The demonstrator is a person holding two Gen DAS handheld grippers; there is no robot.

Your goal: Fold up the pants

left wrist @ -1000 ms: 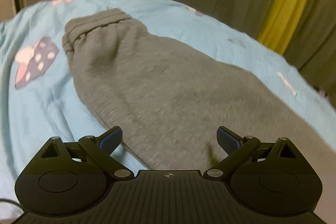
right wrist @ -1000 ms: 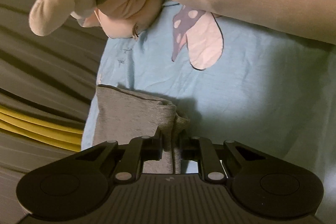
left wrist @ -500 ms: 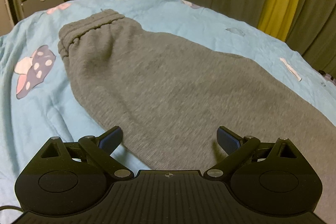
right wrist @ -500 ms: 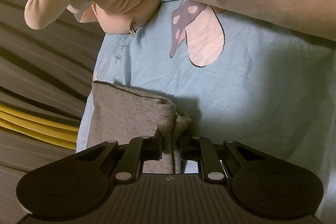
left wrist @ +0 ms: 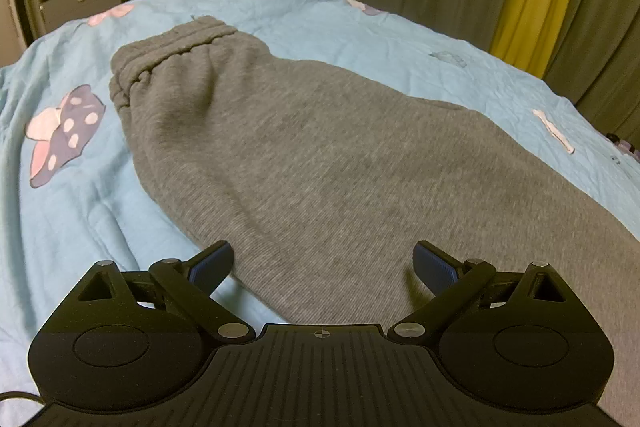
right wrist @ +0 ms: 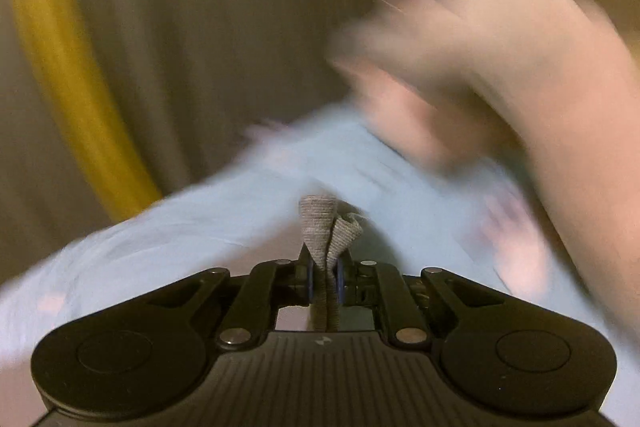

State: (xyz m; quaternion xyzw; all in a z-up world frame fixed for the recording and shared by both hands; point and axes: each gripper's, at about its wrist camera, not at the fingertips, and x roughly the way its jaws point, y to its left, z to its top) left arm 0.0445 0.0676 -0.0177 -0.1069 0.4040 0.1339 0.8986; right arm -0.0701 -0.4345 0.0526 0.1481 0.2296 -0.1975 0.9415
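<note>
While the left view is almost the same as one second ago, the right view has changed much: before it looked down on the bed (left wrist: 360, 27) and a pale plush toy (right wrist: 500, 75), sharp and steady, and now all is smeared by motion, with grey and yellow curtains (right wrist: 180, 27) filling the upper part. The sheet and the toy are only blurred shapes now. In the left view the room behind has come a little more into sight, and the pants (left wrist: 328, 155) sit slightly lower in the picture.

The pants are grey, of thick knit cloth, and lie flat along the light blue bed, with the gathered elastic waistband (left wrist: 172, 55) at the far end and the legs running toward the camera. They seem laid one leg on the other, so one long shape shows. A ribbed cuff (right wrist: 326, 227) stands up, lifted off the sheet.

The right gripper (right wrist: 325, 277) pinches this cuff; its jaws have just been closing tighter on the cloth. The left gripper (left wrist: 323, 261) is spread wide just above the pants, one finger over their edge, and nothing is pressed between
</note>
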